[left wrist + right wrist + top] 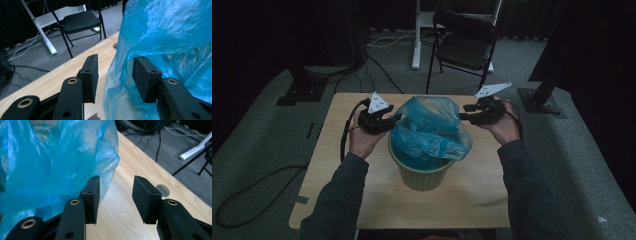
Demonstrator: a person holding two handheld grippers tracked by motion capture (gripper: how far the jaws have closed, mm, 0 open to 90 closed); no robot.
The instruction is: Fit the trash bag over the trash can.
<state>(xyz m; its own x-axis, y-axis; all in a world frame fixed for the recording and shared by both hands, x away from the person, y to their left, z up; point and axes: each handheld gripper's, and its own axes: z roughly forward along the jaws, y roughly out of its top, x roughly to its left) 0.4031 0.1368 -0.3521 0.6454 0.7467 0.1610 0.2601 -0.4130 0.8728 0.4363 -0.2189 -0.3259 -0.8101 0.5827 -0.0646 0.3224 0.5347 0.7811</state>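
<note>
A blue plastic bag [430, 130] is seen draped into and over a pale green bin [420, 175], which stands near the middle of a wooden table [472, 200]. The bag's upper part is bunched and stands above the rim rather than being folded down around it, so the lining of the bin is judged unfinished. On the near and right side some film has been spread over the rim; on the far side it rises loose.

The bag is flanked by both tools. The left gripper [393, 119] is held at the bag's left edge, and in the left gripper view its jaws stand wide, with a fold of the blue film [160, 40] lying between them and against the right pad but not pinched. The right gripper [463, 112] is held at the bag's far right; in the right gripper view its jaws are likewise wide apart, the bag's edge [57, 157] lying beside the left pad, bare table showing in the gap. Nothing is gripped by either tool. This placement on opposite sides is judged to serve a two-sided pull, by which the mouth could be stretched open and drawn over the rim.

Beyond the table, a black folding chair [464, 42] is seen on the grey carpet, with cables trailing across the floor.
</note>
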